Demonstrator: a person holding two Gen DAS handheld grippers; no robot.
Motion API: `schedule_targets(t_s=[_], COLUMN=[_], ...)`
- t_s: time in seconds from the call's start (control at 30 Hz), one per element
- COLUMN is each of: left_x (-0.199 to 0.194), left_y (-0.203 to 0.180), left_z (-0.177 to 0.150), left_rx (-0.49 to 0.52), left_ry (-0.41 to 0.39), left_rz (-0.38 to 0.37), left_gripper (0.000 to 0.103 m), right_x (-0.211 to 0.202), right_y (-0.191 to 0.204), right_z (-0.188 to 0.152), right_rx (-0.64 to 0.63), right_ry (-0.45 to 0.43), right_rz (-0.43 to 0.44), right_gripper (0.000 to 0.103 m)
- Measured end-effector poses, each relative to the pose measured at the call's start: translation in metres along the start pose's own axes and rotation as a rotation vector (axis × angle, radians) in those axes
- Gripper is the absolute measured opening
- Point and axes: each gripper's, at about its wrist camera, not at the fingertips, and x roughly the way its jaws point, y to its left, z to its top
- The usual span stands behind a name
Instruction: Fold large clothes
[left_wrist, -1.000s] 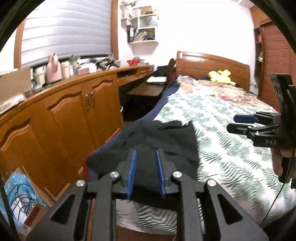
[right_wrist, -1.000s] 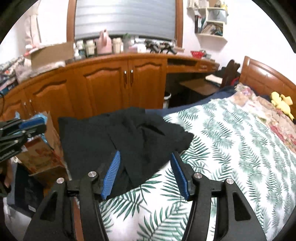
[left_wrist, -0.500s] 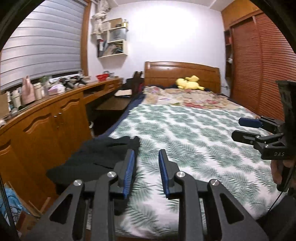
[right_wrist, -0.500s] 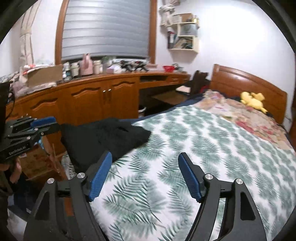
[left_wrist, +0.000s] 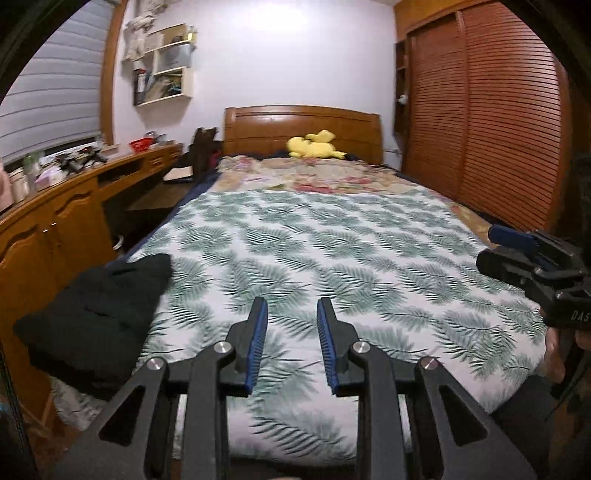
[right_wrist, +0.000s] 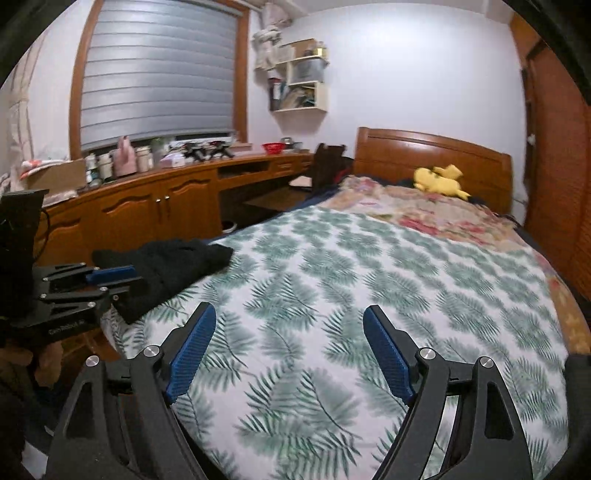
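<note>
A black garment (left_wrist: 99, 306) lies bunched and folded at the near left corner of the bed, partly over the edge; it also shows in the right wrist view (right_wrist: 170, 262). My left gripper (left_wrist: 290, 314) is open and empty, held above the foot of the leaf-print bedspread (left_wrist: 332, 251), to the right of the garment. My right gripper (right_wrist: 290, 325) is wide open and empty over the bedspread (right_wrist: 369, 277). Each gripper shows at the edge of the other's view: the right one (left_wrist: 517, 243), the left one (right_wrist: 99, 280).
A wooden cabinet and desk run (right_wrist: 166, 199) lines the left wall with bottles and clutter on top. A wooden headboard (left_wrist: 301, 127) and a yellow plush toy (left_wrist: 314, 144) are at the far end. A louvred wardrobe (left_wrist: 480, 110) stands right.
Both grippers have swung up and right, away from the black garment, which was straight ahead and now lies at the left. The right gripper's jaws have opened wider.
</note>
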Motion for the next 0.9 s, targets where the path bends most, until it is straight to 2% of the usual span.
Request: schedule_targets(t_s=[0.13,0.3,0.47,0.63,0.9], left_x=[0.002,0.001,-0.009,-0.033,-0.071], left_y=[-0.042,-0.076,-0.107,-0.120,-0.116], left_z=[-0.004,-0.008,-0.002,0.007,0.012], left_rx=[0.034,0.012,0.044,0.047,0.032], left_ry=[-0.003,-0.003,-0.029,-0.066,-0.112], left_rz=[-0.012,-0.058,-0.075,-0.087,-0.070], left_gripper=[0.026,0.026,0.026,0.027,0.027], right_x=[-0.026,-0.059,-0.087,-0.122,-0.148], right_y=[-0.020,-0.044,-0.065,-0.079,-0.077], right_z=[-0.020,-0.040,-0.048,-0.051,-0.049], right_rx=[0.035,0.098,0.152,0.222,0.239], right_ry=[0.000,-0.006,-0.040,-0.105,-0.140], right_rz=[-0.069,-0.139,-0.225,-0.268,-0.307], right_gripper=[0.084,0.084,0.084,0.084,0.084])
